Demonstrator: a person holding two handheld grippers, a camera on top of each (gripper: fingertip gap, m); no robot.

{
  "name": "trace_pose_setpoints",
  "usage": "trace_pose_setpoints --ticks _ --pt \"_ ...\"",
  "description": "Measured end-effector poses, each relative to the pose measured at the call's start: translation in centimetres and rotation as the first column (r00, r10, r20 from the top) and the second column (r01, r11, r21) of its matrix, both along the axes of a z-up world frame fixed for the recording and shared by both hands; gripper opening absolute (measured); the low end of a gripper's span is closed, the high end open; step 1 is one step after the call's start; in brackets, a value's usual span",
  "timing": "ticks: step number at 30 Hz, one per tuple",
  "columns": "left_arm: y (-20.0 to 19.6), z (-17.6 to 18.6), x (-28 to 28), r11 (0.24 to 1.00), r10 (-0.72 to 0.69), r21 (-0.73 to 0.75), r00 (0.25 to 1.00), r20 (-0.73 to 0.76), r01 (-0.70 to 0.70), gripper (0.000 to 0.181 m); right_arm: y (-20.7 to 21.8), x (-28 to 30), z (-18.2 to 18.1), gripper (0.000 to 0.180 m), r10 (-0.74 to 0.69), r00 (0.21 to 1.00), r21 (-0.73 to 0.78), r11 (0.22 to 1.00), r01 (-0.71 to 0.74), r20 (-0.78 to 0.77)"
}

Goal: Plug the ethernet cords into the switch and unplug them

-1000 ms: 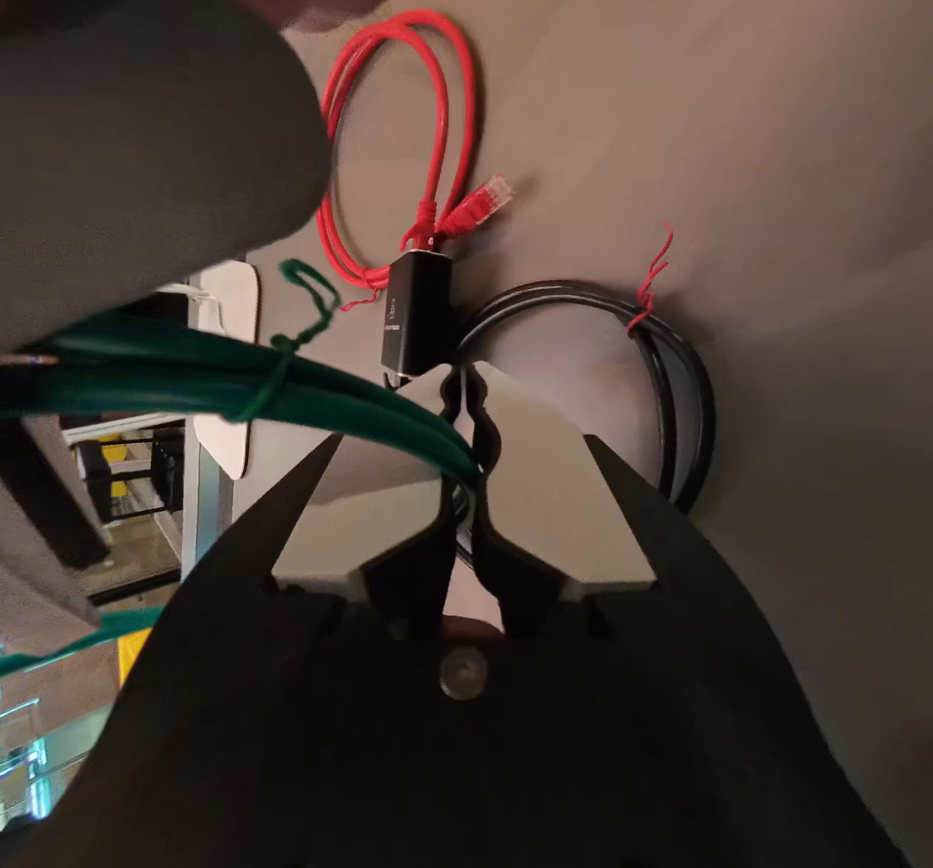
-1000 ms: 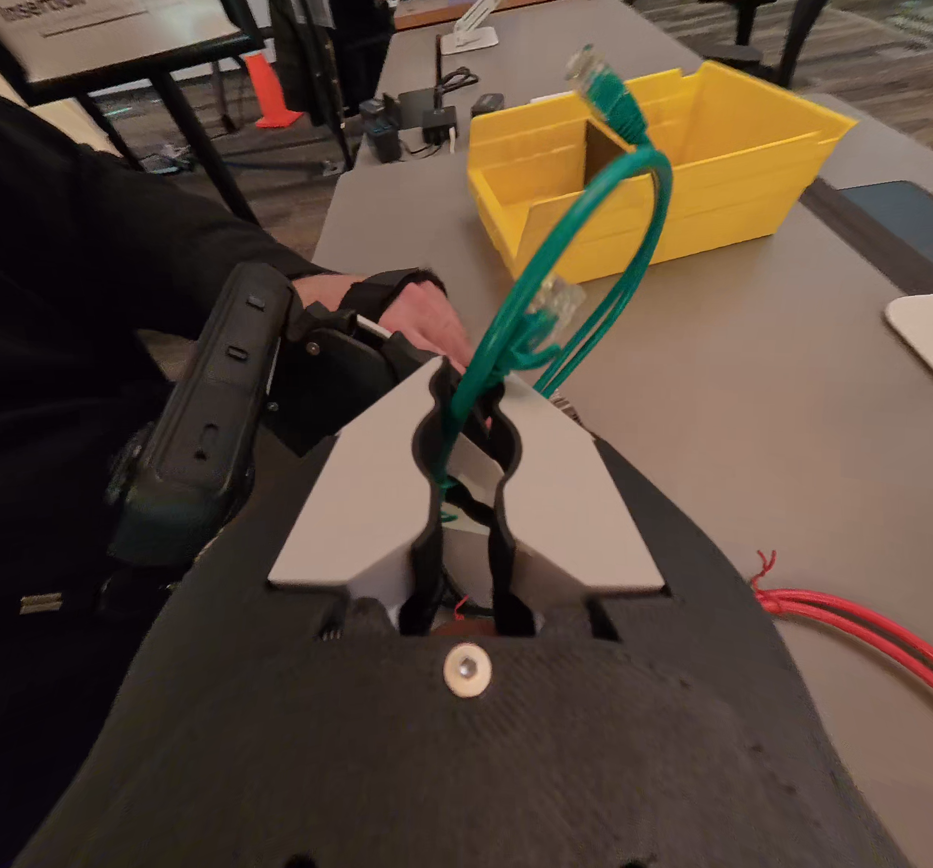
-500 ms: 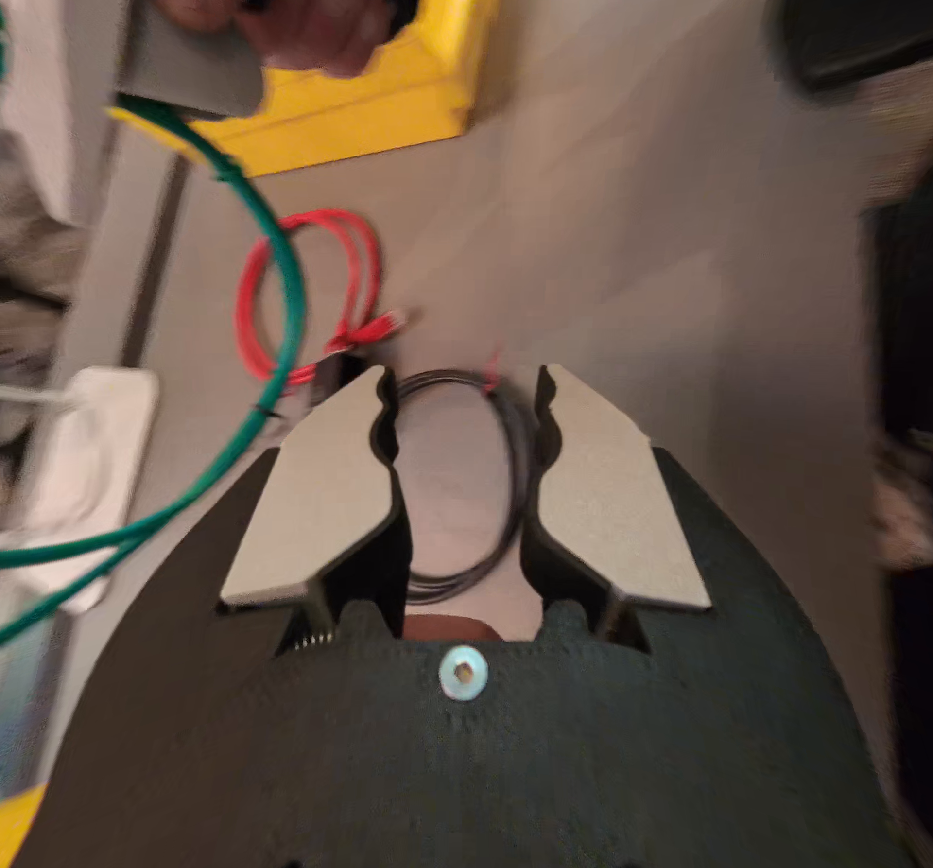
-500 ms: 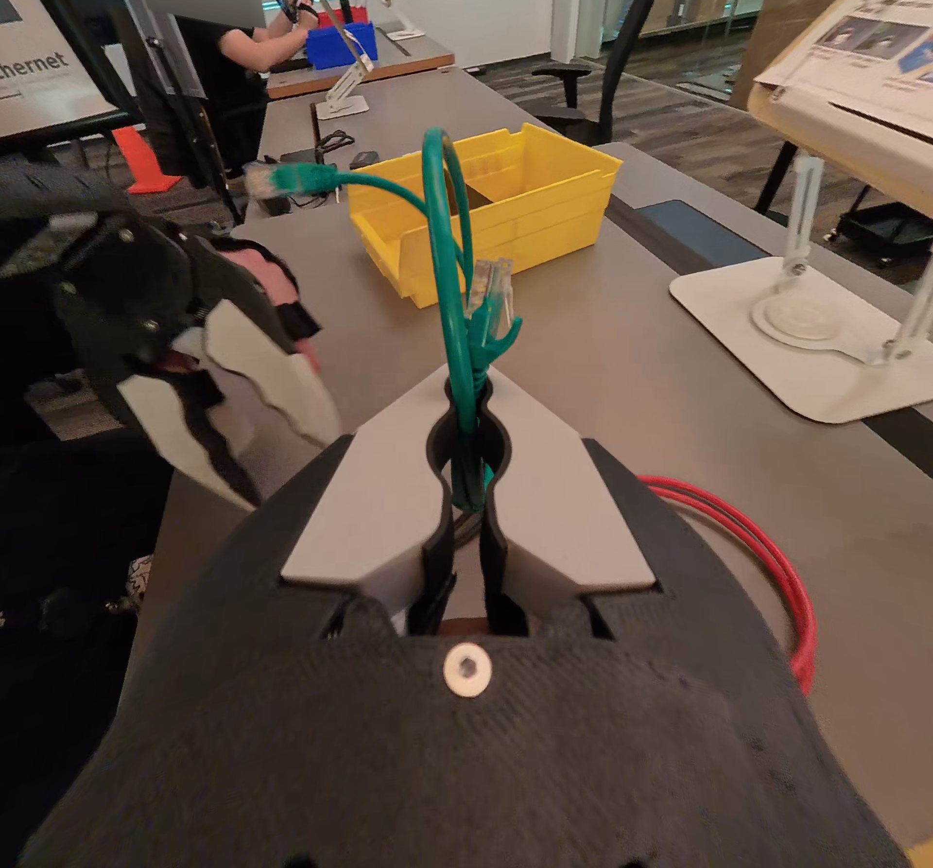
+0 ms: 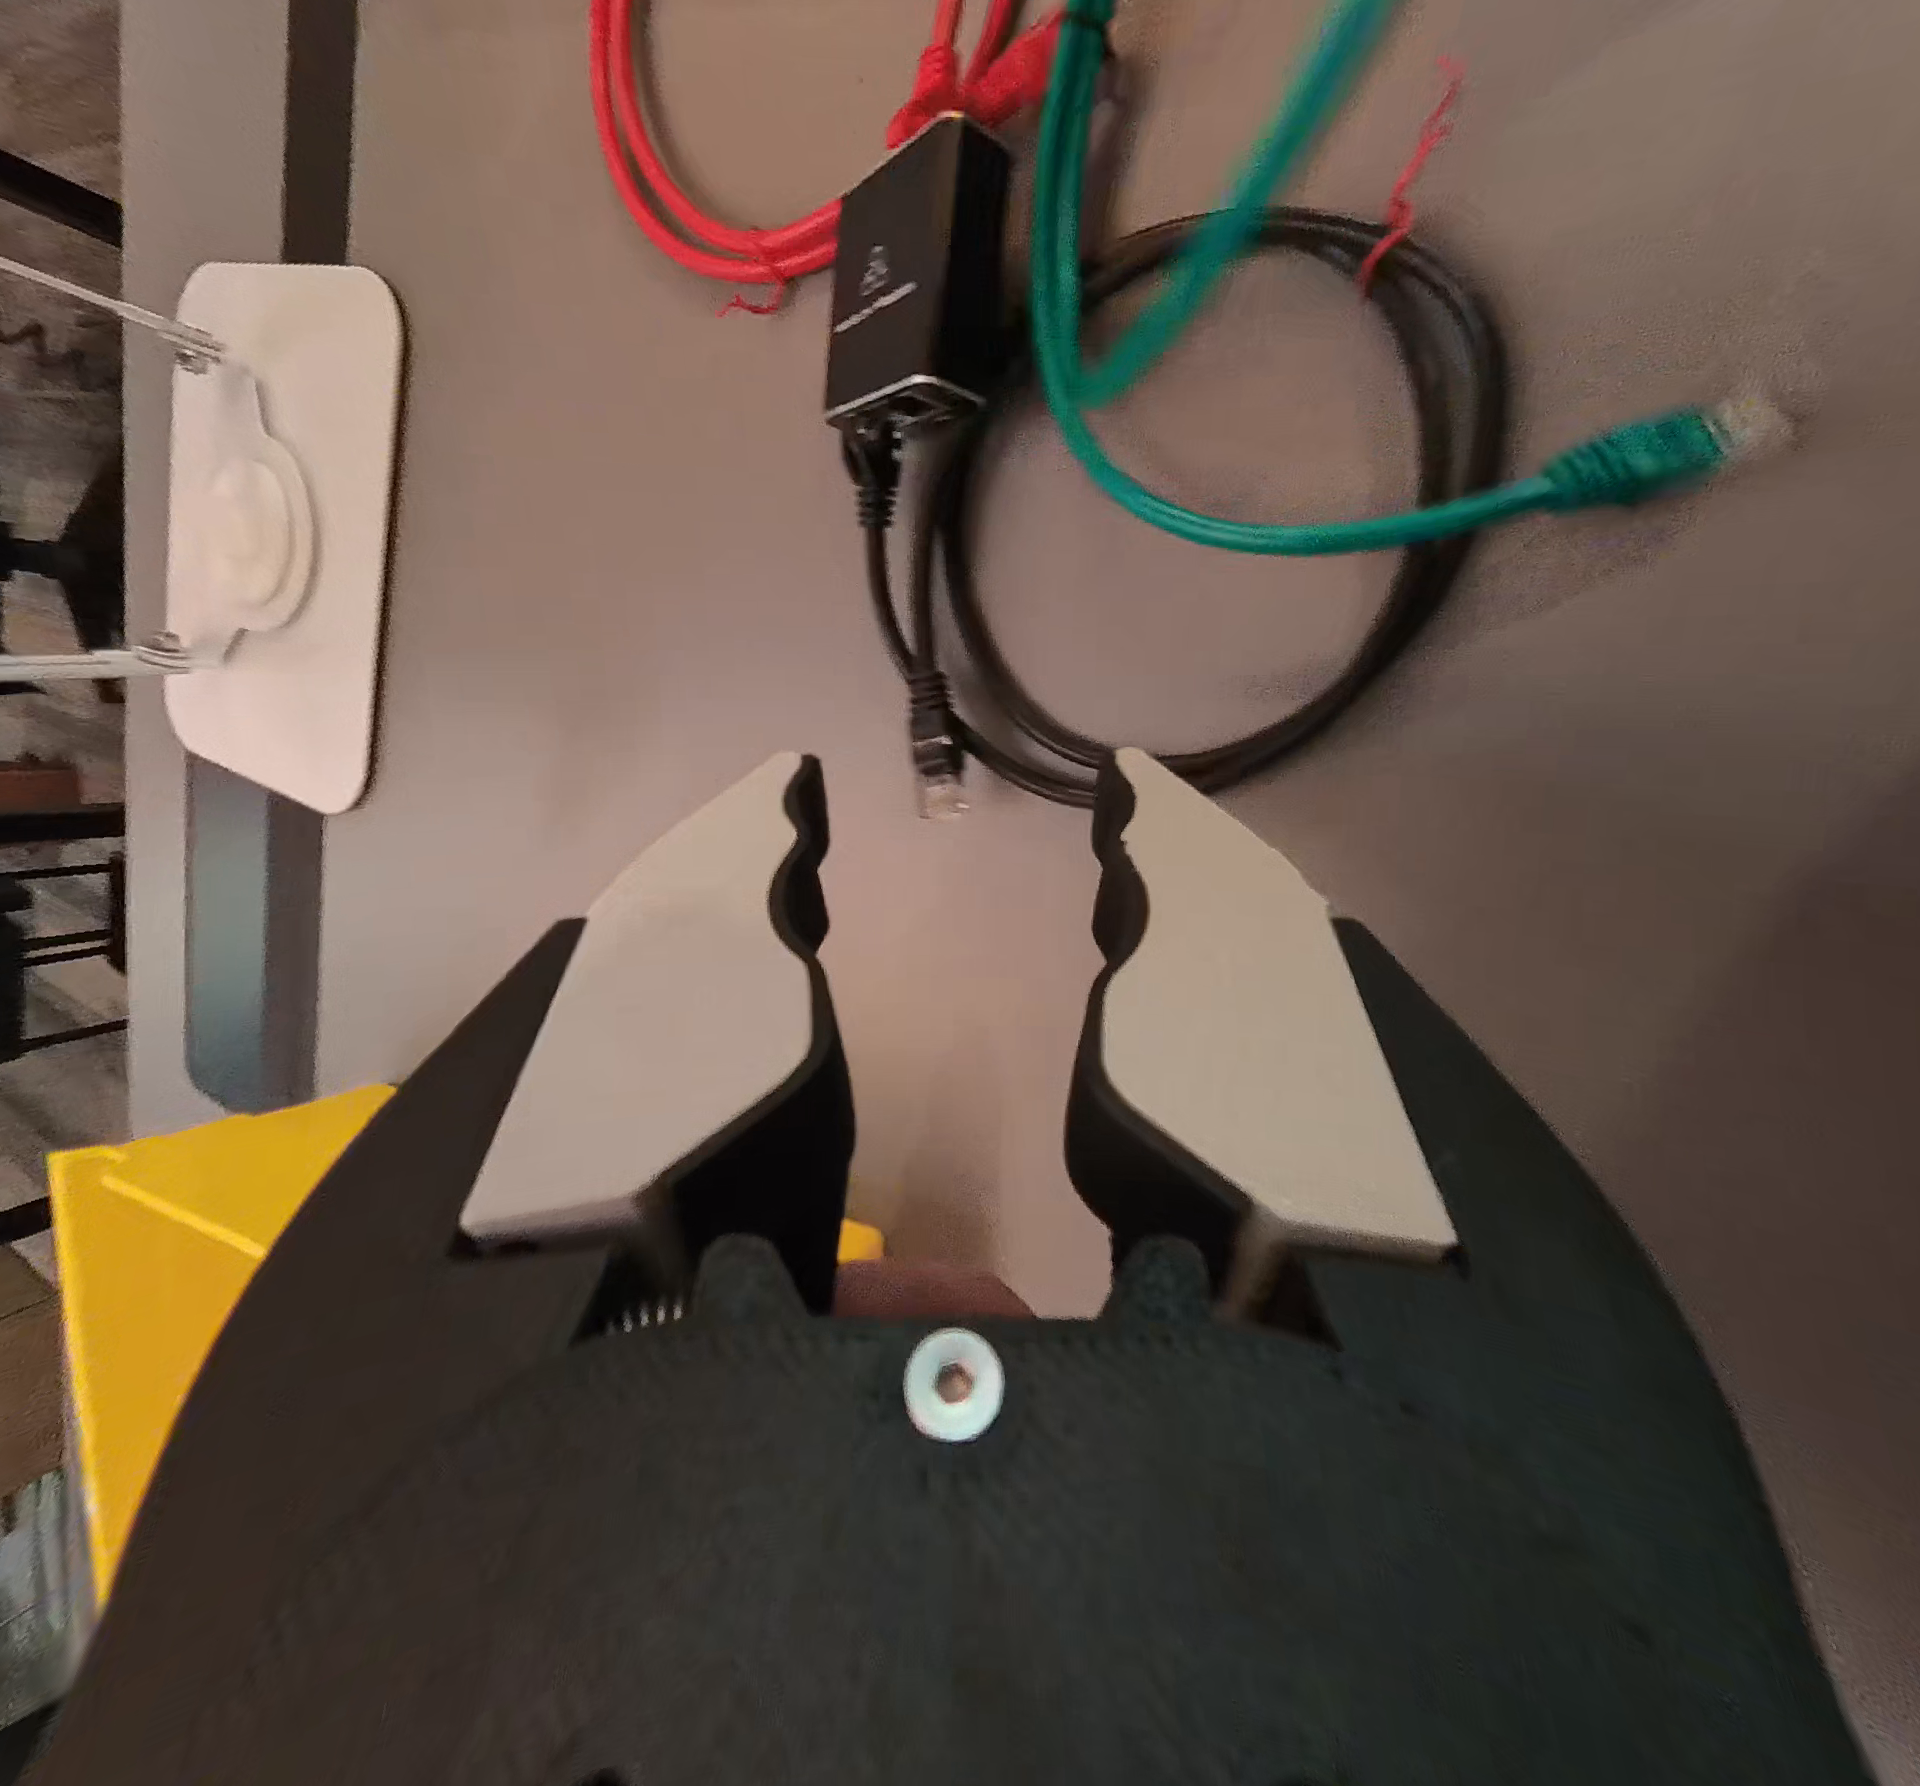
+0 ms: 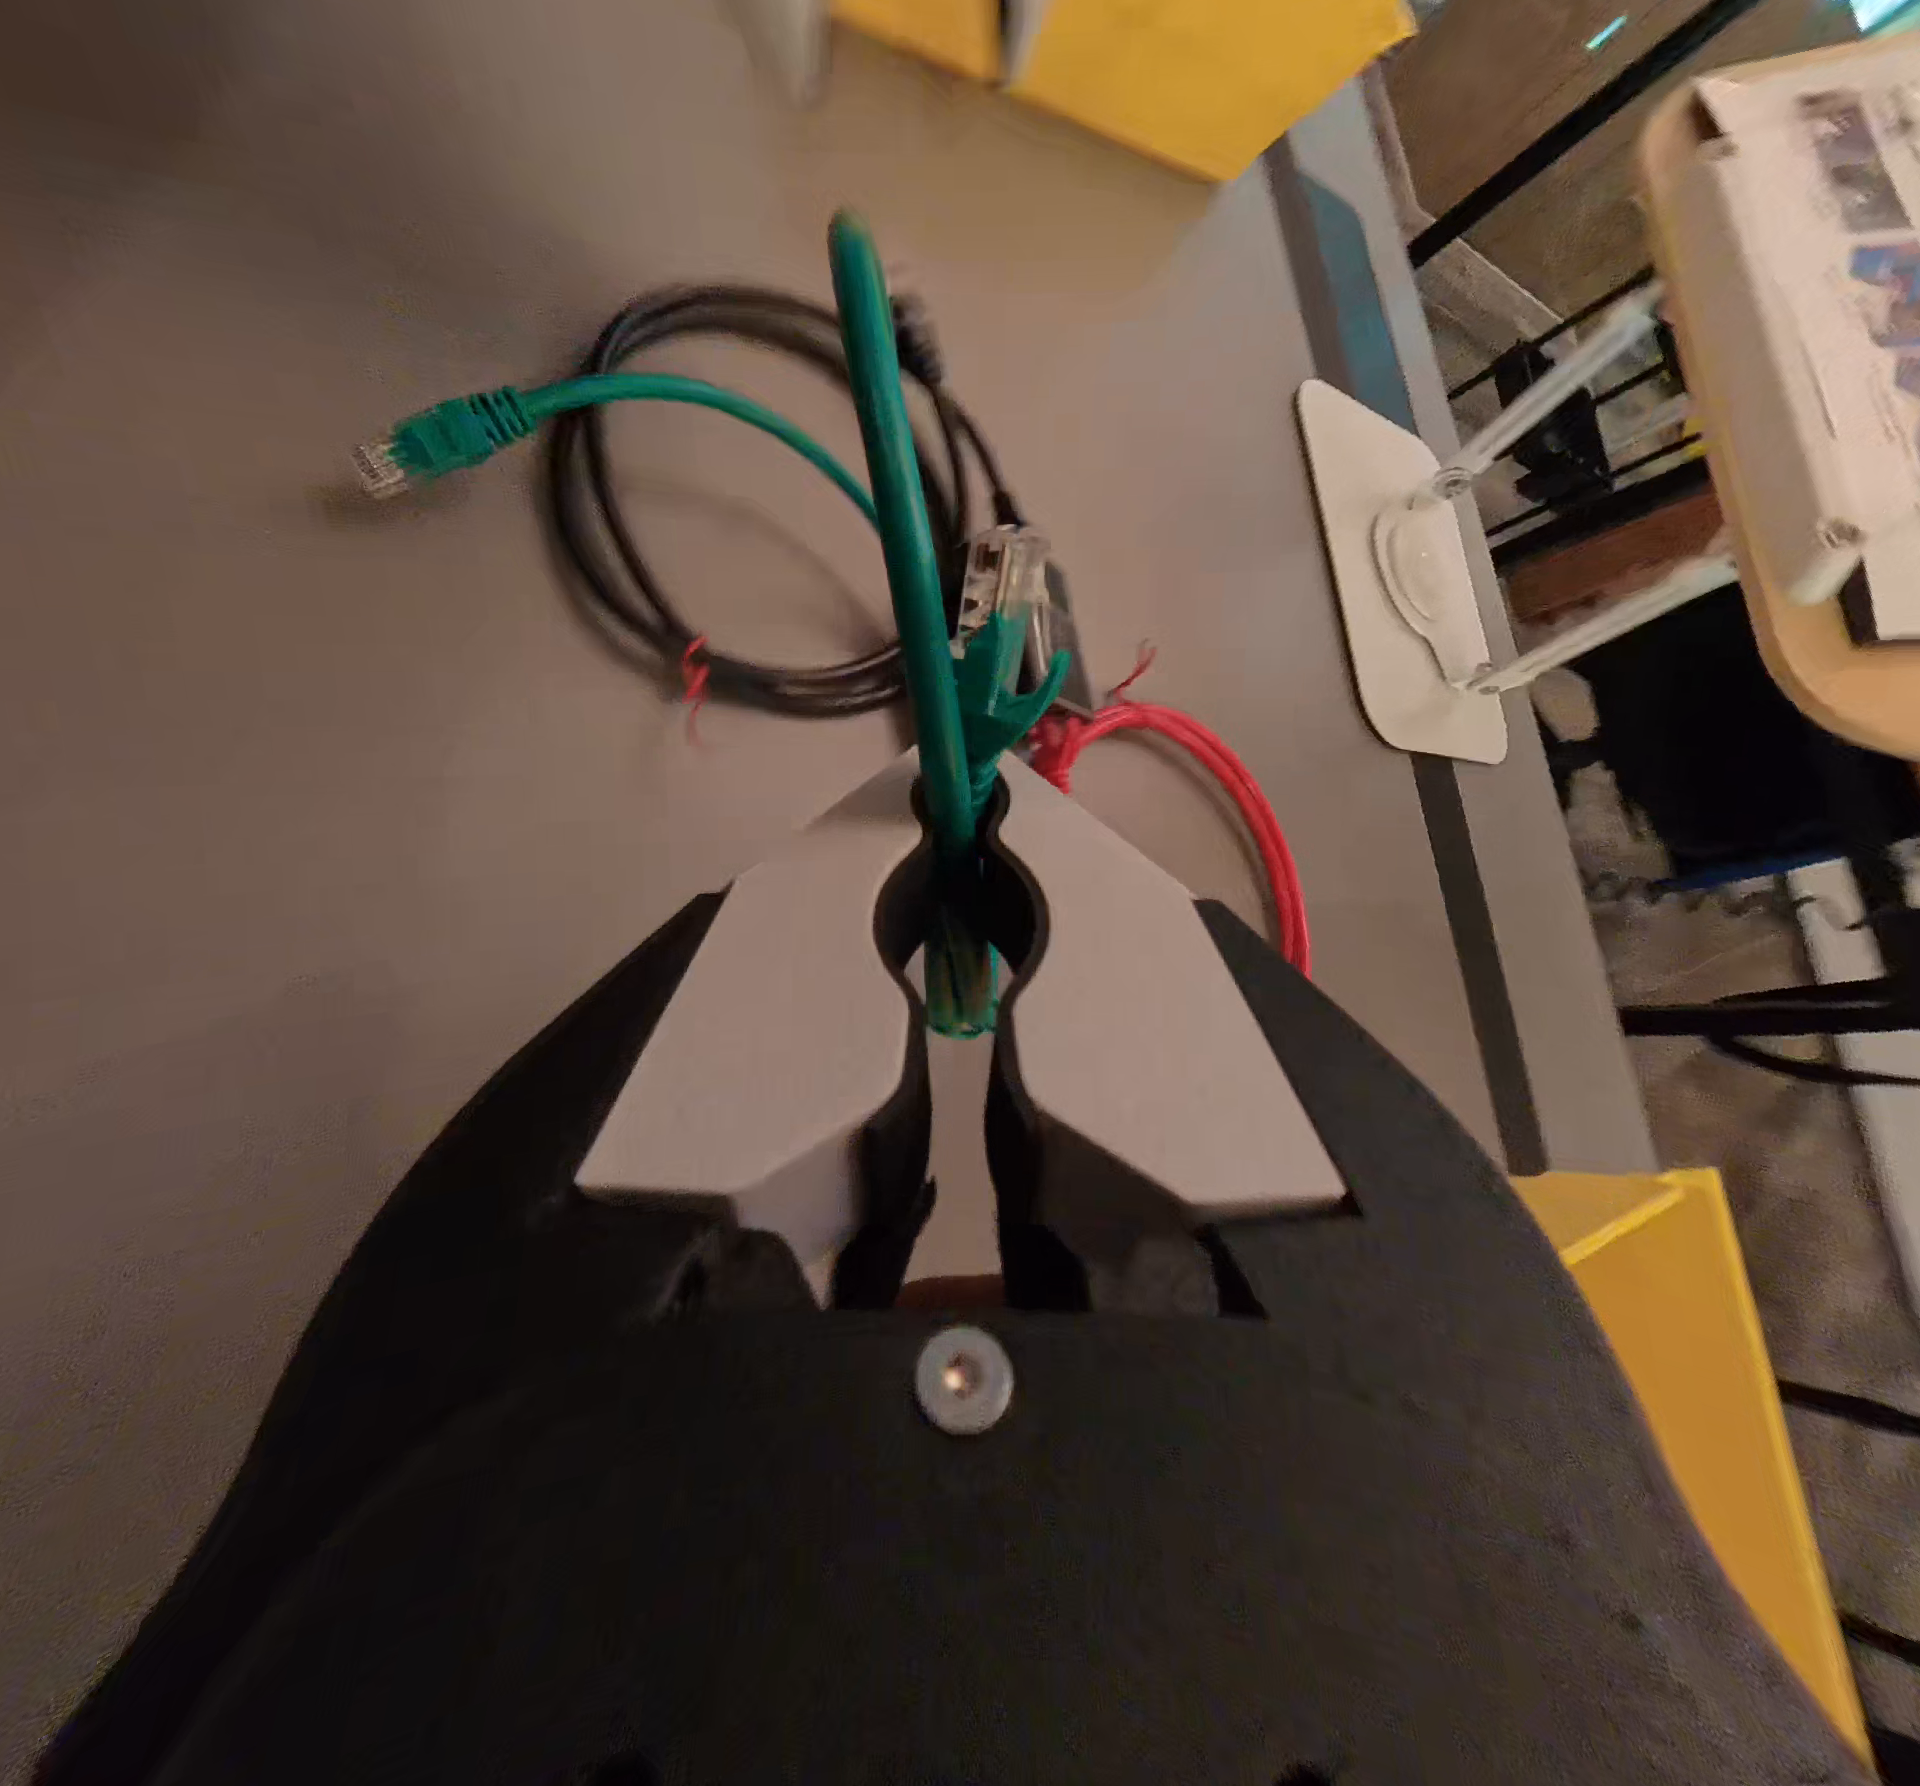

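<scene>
A small black switch box (image 5: 914, 271) lies on the grey table, with a red cord (image 5: 665, 126) plugged in at its far end and a coiled black cord (image 5: 1434, 531) at its near end. The black cord's free plug (image 5: 935, 760) lies just beyond my left gripper (image 5: 961, 780), which is open and empty above the table. My right gripper (image 6: 961, 786) is shut on the bundled green cord (image 6: 894, 510). One green plug (image 6: 1013, 583) stands up just past its fingertips. The other green plug (image 6: 436, 443) hangs out to the left, over the black cord (image 6: 613, 583); in the left wrist view (image 5: 1652, 458) it is at the right.
A white stand base (image 5: 281, 531) sits at the table's left edge; the right wrist view shows it (image 6: 1382, 583) at the right, under a document holder (image 6: 1808, 365). Yellow bins stand near (image 5: 187, 1300) and far (image 6: 1143, 1). The red cord (image 6: 1236, 801) loops beside my right gripper.
My left gripper let go of the green cord, opened, and swung to look straight down at the switch. My right gripper kept the green cord and tipped down over the table and cords.
</scene>
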State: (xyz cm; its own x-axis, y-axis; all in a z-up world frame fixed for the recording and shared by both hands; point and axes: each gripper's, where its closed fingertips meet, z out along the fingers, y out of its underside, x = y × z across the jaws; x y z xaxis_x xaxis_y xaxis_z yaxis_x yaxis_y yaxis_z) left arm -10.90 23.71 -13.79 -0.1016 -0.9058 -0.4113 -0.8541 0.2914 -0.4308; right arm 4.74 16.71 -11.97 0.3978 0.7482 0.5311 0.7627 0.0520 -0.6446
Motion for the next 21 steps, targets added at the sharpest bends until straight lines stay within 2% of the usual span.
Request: trace_pose_setpoints --ticks 1,3,5,8,10,13,17,19,21 --pt "0.6 0.1 0.4 1.000 0.001 0.016 1.000 0.002 -0.001 0.048 -0.5 -0.3 -1.1 0.000 0.018 0.998 0.018 1.000 -0.019 0.063" --pt "1.4 0.3 2.0 0.999 -0.013 0.039 0.999 0.037 0.012 0.049 -1.7 -0.8 -3.2 0.000 0.048 0.989 0.008 0.999 -0.049 0.141" --pt "1.9 0.2 3.9 0.998 -0.036 0.048 0.997 0.062 0.034 0.049 -2.7 -1.1 -4.9 0.028 0.067 0.983 -0.050 0.997 -0.060 0.170" --pt "3.2 -0.3 6.6 0.997 -0.062 0.059 0.994 0.087 0.057 0.055 -4.5 -1.1 -6.8 0.050 0.131 0.965 -0.148 0.984 -0.099 0.228" --pt "3.6 -0.8 8.3 0.996 -0.092 0.012 0.991 0.101 0.091 0.056 -5.5 -1.2 -6.6 0.068 0.152 0.971 -0.210 0.971 -0.111 0.186" --pt "3.3 -3.2 10.2 0.981 -0.144 -0.120 0.988 0.063 0.151 0.058 -6.9 -1.5 -5.0 0.089 0.171 0.985 -0.317 0.936 -0.152 0.033" --pt "2.9 -6.4 11.2 0.948 -0.208 -0.250 0.978 -0.016 0.197 0.064 -5.9 -0.3 -4.5 0.076 0.115 0.993 -0.294 0.951 -0.100 0.035" --pt "2.5 -6.6 11.6 0.917 -0.218 -0.342 0.976 -0.003 0.204 0.052 -6.1 -0.5 -4.9 0.067 0.126 0.992 -0.306 0.945 -0.114 0.018" --pt "2.4 -6.4 12.3 0.896 -0.205 -0.397 0.978 0.028 0.199 0.049 -6.5 -0.5 -5.9 0.064 0.139 0.990 -0.329 0.937 -0.122 0.031"
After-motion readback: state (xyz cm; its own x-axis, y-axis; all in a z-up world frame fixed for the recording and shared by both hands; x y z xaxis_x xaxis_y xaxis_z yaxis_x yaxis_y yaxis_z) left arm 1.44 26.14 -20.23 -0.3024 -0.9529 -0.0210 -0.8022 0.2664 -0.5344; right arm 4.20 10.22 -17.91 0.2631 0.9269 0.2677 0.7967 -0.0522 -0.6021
